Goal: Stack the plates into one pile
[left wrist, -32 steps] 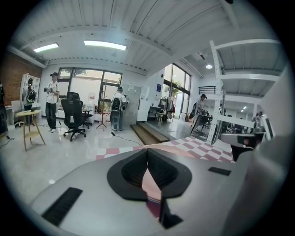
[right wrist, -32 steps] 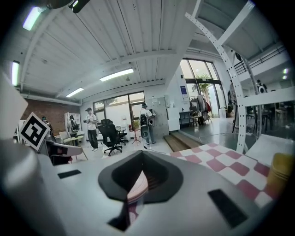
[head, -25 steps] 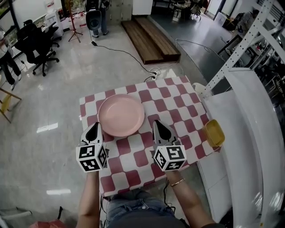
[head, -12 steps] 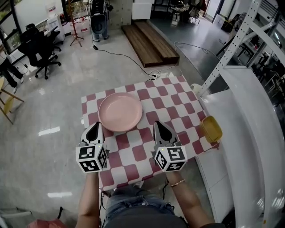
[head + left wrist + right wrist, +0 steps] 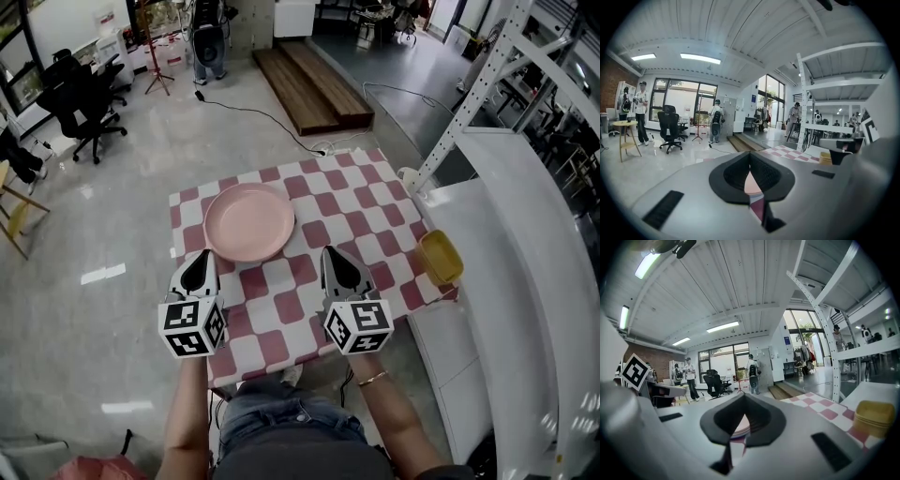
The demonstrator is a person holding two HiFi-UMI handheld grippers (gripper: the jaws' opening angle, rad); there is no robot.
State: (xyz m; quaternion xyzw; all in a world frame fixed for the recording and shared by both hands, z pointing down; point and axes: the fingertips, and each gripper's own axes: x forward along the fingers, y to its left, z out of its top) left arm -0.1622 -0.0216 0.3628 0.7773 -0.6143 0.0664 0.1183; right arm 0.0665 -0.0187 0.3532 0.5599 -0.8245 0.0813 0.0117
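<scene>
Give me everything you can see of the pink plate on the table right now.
The pink plate is round, plain and smooth, with a shallow well and a low rim. It lies flat, right way up, on the far left of the checked tablecloth; only the cloth touches it. In the right gripper view its edge looks layered, perhaps several stacked; I cannot tell.

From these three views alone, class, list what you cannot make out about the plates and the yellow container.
1. Pink plate: whether it is one plate or several stacked. The head view looks down on its top, and each gripper view shows only a sliver of it between shut jaws.
2. Yellow container: whether it is a single dish or a nested stack. It is too small in the head view and blurred at the edge of the right gripper view.
</scene>
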